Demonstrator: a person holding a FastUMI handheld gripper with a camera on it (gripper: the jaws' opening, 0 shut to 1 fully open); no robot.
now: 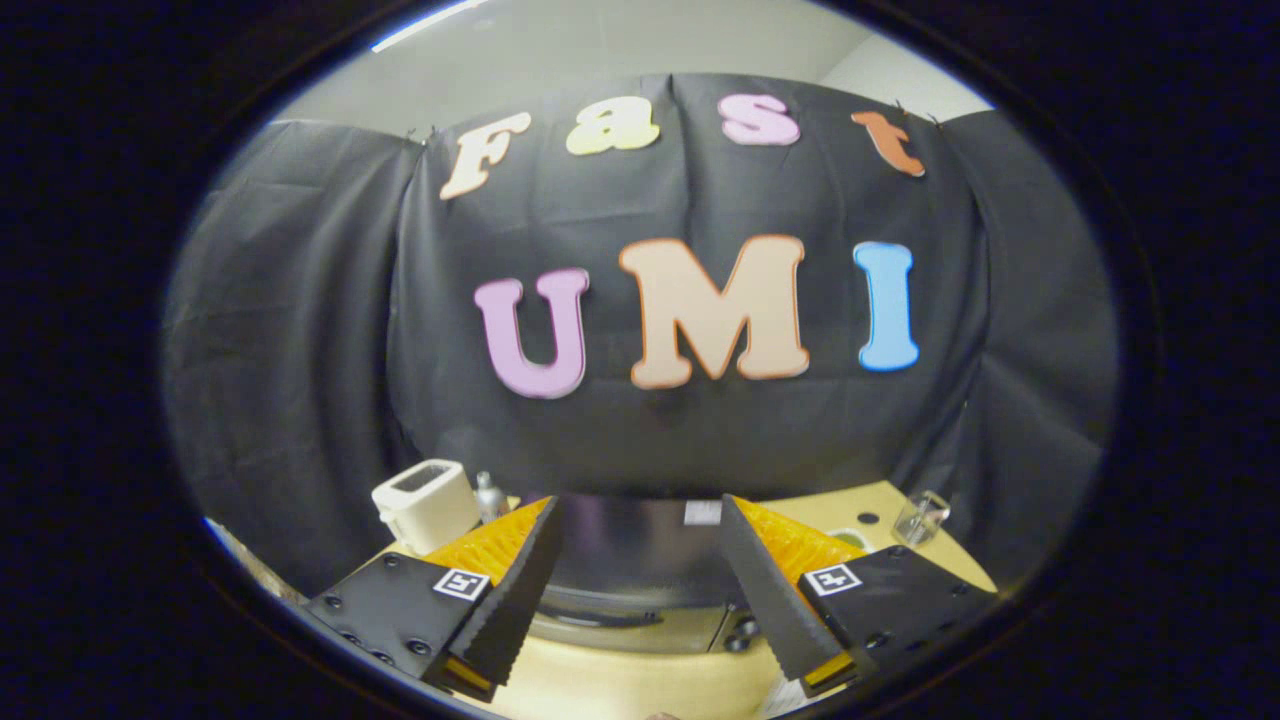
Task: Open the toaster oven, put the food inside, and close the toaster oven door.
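Gripper (640,590) is riding high above the bench (640,685), fingers spread wide with nothing between them, looking down over the top of the toaster oven (635,560). The oven is sitting just ahead of and below the fingertips, showing as a dark, glossy top with a small pale tag near its back edge and a curved front lip; two dark knobs (742,632) are peeking out near the right finger. From this angle the door face is hidden, so whether it is standing open or shut cannot be told, and no food is making itself plain. That is fitting either an approach to pull the door down or a hover after the door has been swung up again; the view is not settling which. Any work at the door is calling for the gripper to drop lower and come round to the front so the handle can be seen. Off to the left, beyond the left finger, a cream toaster (425,503) is standing with a small silvery item (489,495) beside it; to the right, a clear glass (920,517) is resting on the bench.
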